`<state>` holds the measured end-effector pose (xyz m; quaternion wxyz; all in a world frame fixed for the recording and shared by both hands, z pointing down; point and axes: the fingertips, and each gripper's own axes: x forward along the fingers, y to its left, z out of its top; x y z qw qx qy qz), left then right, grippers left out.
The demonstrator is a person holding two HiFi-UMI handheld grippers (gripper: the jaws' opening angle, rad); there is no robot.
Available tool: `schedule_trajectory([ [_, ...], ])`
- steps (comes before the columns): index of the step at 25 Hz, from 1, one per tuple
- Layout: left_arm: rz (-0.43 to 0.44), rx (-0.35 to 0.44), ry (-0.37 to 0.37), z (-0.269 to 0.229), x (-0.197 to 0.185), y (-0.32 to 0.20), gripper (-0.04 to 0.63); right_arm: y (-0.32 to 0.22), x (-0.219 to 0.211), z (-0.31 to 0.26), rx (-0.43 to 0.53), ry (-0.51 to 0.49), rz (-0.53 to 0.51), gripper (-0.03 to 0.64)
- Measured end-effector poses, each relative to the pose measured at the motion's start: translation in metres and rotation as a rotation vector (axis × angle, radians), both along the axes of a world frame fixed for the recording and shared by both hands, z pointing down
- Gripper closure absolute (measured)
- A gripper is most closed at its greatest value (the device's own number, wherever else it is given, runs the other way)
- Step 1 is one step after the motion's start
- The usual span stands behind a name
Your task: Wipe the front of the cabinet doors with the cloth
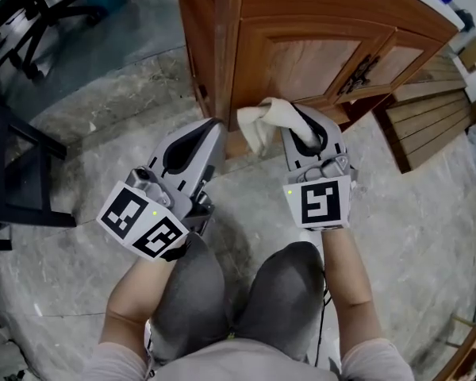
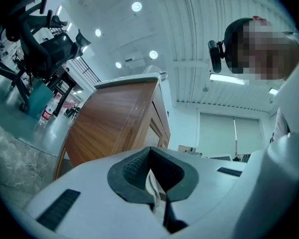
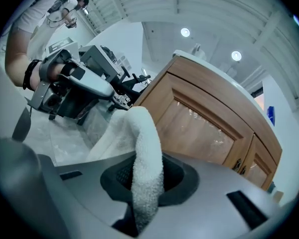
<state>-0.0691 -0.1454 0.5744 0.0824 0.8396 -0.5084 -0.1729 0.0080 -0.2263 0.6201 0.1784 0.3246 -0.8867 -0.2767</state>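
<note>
The right gripper (image 1: 301,125) pinches the cloth (image 1: 262,123) between its fingers, holding it just before the lower cabinet doors (image 1: 305,66), apparently ready for wiping. The left gripper (image 1: 210,133) hangs beside it, fingers together.

Cream-white cloth (image 1: 262,121); reddish-brown, wood-grained cabinet doors (image 1: 309,66); mottled grey floor (image 1: 412,228); plain grey trousers (image 1: 279,292).

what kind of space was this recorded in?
Probably an office or lab rather than a home: office chairs on a bare grey floor, a freestanding wooden cabinet, and recessed ceiling lights.
</note>
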Motion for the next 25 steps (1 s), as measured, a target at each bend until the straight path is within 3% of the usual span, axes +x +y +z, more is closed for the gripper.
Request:
schedule_trajectory([
  [4,-0.018,-0.003,-0.006,-0.001,-0.010,0.006,0.578,0.005,-0.022,0.007,-0.025,-0.035,-0.025,0.545],
  [11,-0.035,0.000,0.000,-0.002,-0.022,0.006,0.579,0.000,-0.035,0.018,-0.017,-0.012,-0.024,0.545],
  [25,-0.012,-0.025,0.008,0.010,-0.006,-0.010,0.580,-0.045,0.012,0.027,-0.014,0.023,0.068,0.545],
])
